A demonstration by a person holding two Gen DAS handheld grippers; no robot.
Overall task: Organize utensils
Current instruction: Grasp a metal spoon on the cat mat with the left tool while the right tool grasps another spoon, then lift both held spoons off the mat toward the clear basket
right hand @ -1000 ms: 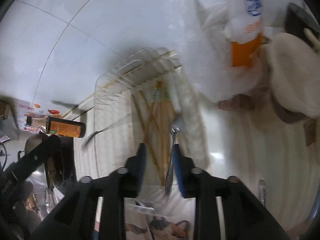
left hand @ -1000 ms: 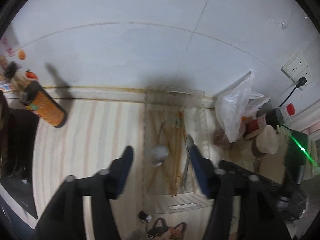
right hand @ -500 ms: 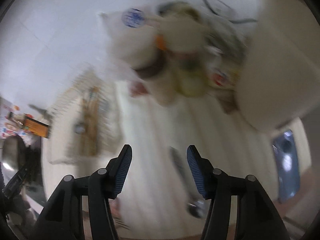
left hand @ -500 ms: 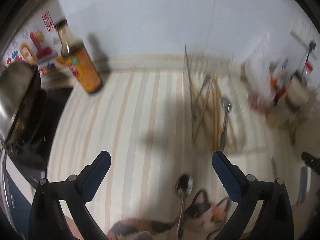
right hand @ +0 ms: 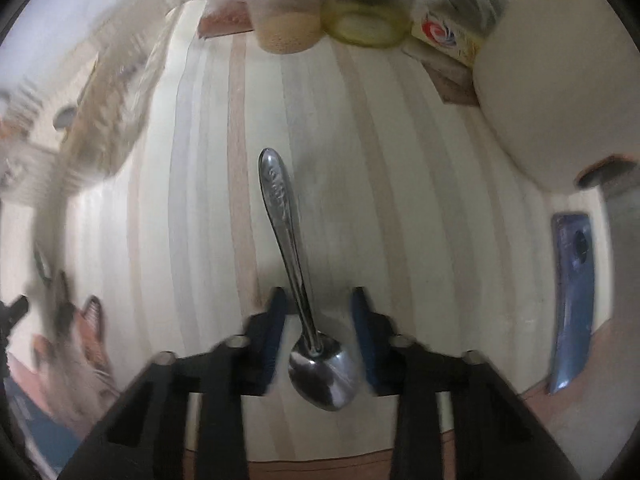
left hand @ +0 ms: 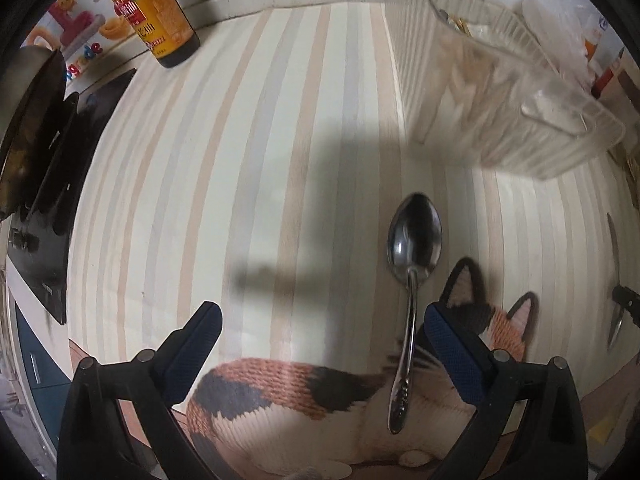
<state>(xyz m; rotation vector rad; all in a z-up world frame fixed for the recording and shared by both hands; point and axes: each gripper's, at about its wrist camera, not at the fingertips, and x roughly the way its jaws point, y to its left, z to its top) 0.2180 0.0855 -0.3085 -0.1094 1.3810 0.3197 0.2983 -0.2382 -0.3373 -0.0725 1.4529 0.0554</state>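
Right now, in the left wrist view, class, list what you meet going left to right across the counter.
Stove → sauce bottle → spoon → clear tray → second spoon at the right edge.

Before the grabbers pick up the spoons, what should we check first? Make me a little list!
1. Right gripper open: ok, its fingers stand apart.
2. Spoon lies between the right gripper's fingers: ok, the handle runs through the gap, not yet squeezed.
3. Left gripper open: ok, wide apart.
4. Second spoon lined up for the left gripper: not ok, it lies close to the right-hand finger, not centred.
5. Clear tray ready to take spoons: ok, open on top, though blurred.
6. Whether the right gripper's fingertips touch the striped mat: cannot tell.
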